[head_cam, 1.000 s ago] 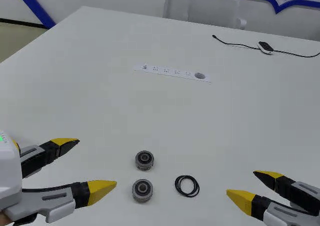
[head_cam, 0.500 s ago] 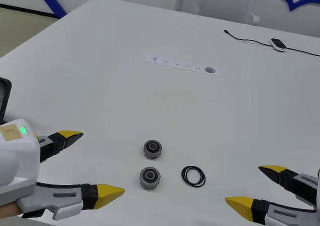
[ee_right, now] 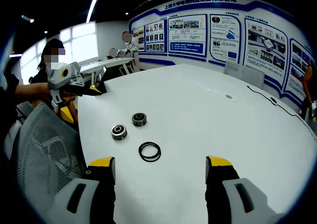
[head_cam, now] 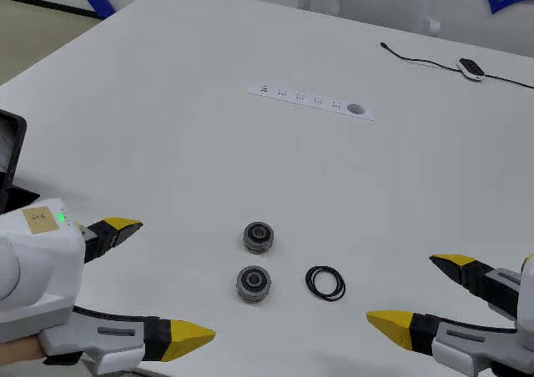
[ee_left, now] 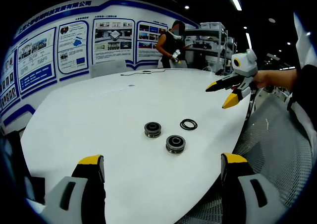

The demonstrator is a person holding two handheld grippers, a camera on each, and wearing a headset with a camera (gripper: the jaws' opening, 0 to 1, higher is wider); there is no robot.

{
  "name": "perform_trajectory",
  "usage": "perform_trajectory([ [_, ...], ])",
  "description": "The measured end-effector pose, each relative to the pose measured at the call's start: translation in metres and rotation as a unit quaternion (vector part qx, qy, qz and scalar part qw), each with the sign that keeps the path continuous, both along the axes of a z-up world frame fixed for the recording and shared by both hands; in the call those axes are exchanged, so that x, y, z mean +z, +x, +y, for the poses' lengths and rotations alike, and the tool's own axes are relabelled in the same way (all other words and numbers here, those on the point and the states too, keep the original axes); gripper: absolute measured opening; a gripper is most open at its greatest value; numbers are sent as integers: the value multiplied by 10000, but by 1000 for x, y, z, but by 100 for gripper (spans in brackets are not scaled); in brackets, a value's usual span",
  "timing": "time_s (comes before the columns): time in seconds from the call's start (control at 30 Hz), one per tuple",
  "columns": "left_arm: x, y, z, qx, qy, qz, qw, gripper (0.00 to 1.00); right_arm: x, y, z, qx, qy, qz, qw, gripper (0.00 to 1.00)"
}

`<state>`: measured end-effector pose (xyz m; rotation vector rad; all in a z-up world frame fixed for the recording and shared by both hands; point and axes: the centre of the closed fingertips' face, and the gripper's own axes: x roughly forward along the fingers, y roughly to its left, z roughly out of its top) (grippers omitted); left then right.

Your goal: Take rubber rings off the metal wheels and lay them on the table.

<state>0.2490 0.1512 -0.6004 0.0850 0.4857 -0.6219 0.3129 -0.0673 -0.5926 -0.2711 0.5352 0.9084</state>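
Observation:
Two small metal wheels stand on the white table: the far wheel and the near wheel. Black rubber rings lie flat in a small stack to the right of the near wheel. My left gripper is open at the table's near left, well clear of the wheels. On the near right my right gripper is open too, apart from the rings. Nothing sits between either pair of fingers.
A white power strip lies across the middle of the table. A black cable with a small remote sits at the far right. A mesh chair back stands by the table's near edge. People stand in the background.
The head view has shifted, so the table sits differently in frame. Both grippers stay open near the front edge; the wheels and rings have not moved.

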Motion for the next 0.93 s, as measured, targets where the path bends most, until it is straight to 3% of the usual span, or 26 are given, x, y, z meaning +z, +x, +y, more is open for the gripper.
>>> perform_trajectory([
  [0.93, -3, -1, 0, 54, -13, 57, 10000, 100, 7, 7, 0, -96, -47, -155, 9998, 79],
])
